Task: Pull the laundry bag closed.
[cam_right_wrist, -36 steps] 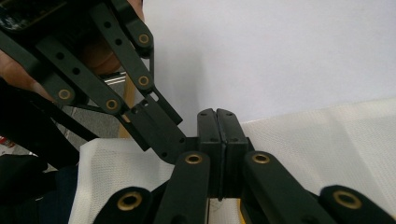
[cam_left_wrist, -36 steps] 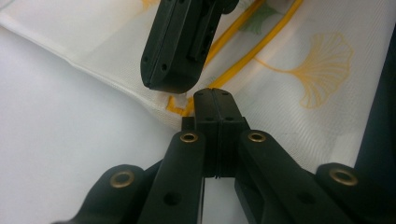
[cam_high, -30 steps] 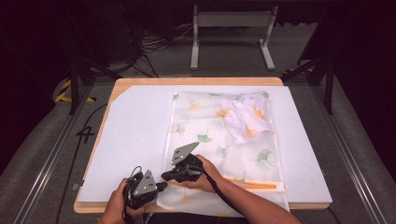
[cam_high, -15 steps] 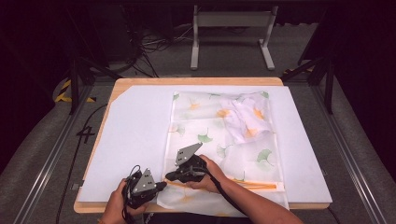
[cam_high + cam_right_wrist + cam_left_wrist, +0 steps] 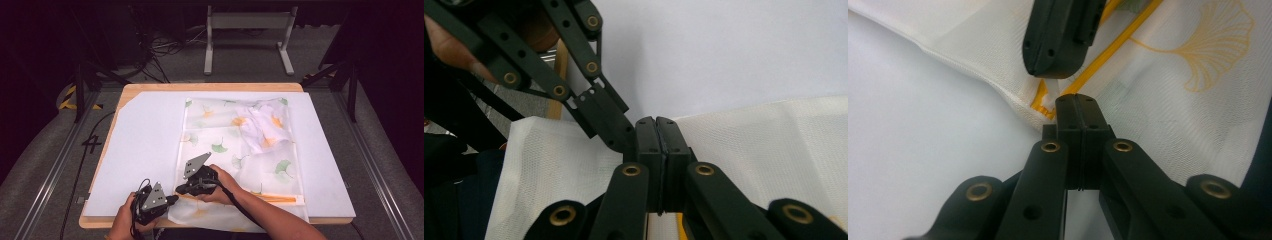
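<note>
White table cover (image 5: 140,145) under leaf-print cloth (image 5: 240,145); left gripper (image 5: 1074,107) and right gripper (image 5: 657,131) fingers pinched closed on cloth's near-left edge.

My wooden table (image 5: 150,88), overlaid with a white sheet (image 5: 145,145), stands on grey carpet (image 5: 45,165). At 12 o'clock beyond it, a grey metal stand (image 5: 247,22) rests on two feet; at 11 o'clock, black cables (image 5: 165,47) lie tangled. Metal rails (image 5: 47,175) flank the table at 9 and 3 o'clock. The surroundings are dark.
</note>
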### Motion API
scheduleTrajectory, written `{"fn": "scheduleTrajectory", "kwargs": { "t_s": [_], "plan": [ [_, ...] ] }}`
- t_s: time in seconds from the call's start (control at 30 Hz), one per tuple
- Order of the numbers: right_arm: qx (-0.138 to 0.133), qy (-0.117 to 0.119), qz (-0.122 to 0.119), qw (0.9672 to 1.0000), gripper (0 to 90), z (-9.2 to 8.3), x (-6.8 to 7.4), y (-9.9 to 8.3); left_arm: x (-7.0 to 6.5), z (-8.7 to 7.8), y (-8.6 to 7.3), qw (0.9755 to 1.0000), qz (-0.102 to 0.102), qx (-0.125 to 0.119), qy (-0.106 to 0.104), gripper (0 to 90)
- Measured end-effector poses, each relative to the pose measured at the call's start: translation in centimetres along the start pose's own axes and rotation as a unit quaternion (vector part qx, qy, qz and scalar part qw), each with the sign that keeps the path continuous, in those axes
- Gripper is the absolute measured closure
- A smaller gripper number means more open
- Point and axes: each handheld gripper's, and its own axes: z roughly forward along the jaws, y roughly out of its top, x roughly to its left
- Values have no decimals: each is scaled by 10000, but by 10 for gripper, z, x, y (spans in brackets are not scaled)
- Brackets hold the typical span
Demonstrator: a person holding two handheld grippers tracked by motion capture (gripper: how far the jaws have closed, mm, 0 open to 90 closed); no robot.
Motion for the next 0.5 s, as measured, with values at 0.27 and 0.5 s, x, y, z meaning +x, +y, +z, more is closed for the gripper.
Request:
{"fn": "scheduleTrajectory", "kwargs": {
  "t_s": [0.27,0.5],
  "plan": [
    [252,141,-33,9996,875,5,-5,4,1,0,-1,10000,-16,-12,-25,900],
    [379,153,-158,9990,900,11,-4,5,1,0,-1,10000,-34,-35,-47,900]
  ]
}}
